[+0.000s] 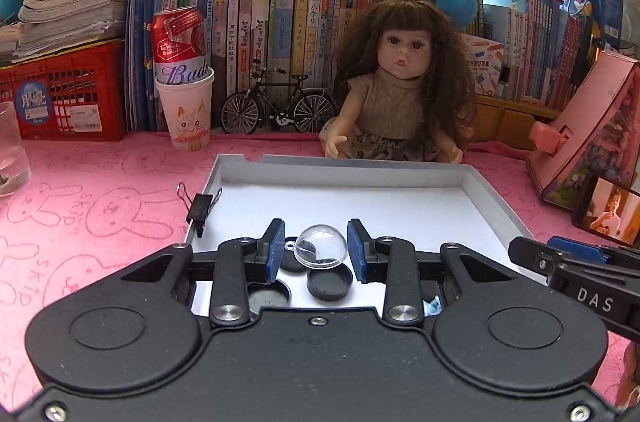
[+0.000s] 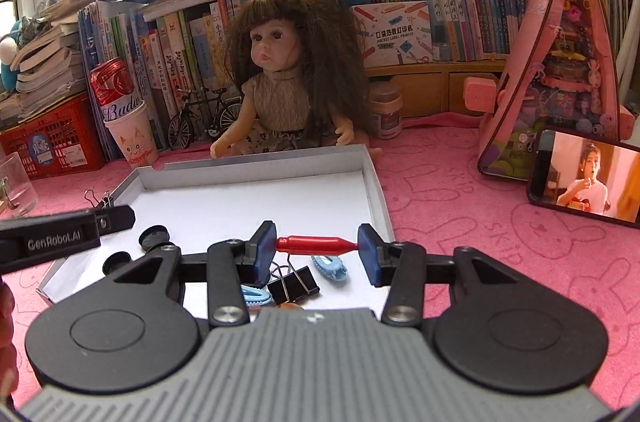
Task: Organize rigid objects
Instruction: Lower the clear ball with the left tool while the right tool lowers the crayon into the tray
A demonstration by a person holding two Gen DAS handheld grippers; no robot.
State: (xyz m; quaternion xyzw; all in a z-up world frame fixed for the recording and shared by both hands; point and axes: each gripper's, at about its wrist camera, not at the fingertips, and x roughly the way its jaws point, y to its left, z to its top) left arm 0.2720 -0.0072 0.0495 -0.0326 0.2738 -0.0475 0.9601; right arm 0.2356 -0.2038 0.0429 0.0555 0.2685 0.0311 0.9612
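Both of your grippers point forward and slightly downward over the white tray, which lies on the pink cloth in front of the seated doll. Your right gripper is clamped endwise on a red peg, which spans level between the two blue pads above the tray's near part; one pad bears on its blunt end, the other on its thin tip. Your left gripper stands with its pads either side of a clear dome; the left pad appears to meet the dome's small ring, but a gap shows at the right pad, so you cannot tell whether it is gripped or merely framed. Beneath it lie black caps, one partly hidden behind the gripper body. In the right view a black binder clip and blue clips lie on the tray floor, partly cut off by the gripper. Another binder clip sits on the tray's left wall.
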